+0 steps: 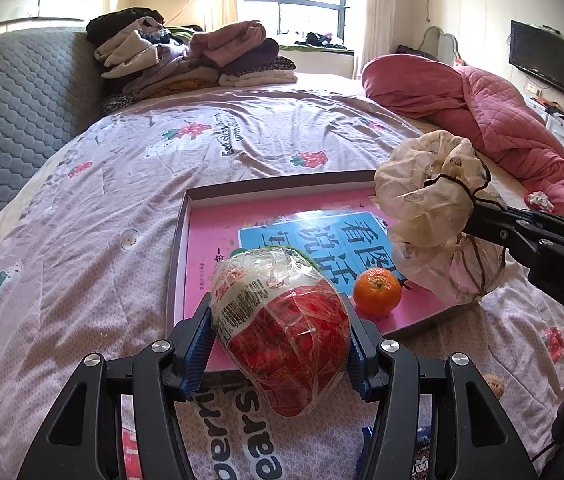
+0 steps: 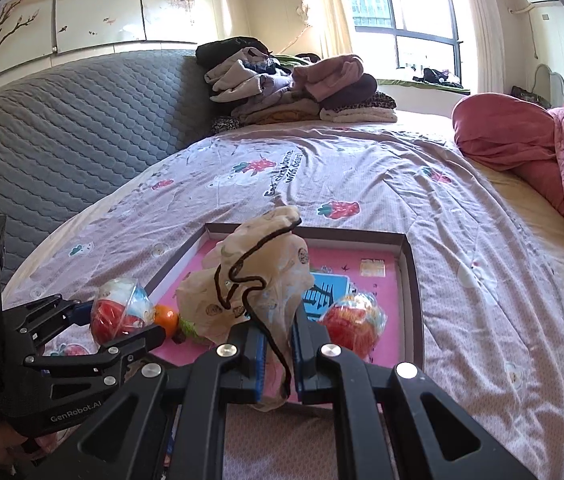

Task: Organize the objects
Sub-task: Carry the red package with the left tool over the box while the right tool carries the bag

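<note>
"GenRobot.AI" is printed on the left gripper [image 1: 280, 344], whose jaws clamp a red snack packet [image 1: 282, 328] over the near edge of the pink-lined box lid [image 1: 178, 264]. The right gripper [image 2: 278, 354], lettered "DAS", pinches a beige drawstring pouch [image 2: 258, 280] above the lid, right of an orange [image 1: 377, 291].

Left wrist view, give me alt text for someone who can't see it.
The left gripper holds a red snack packet above a pink box lid on a bed, with a mandarin in the lid. At right, the right gripper holds a beige drawstring pouch.
</note>
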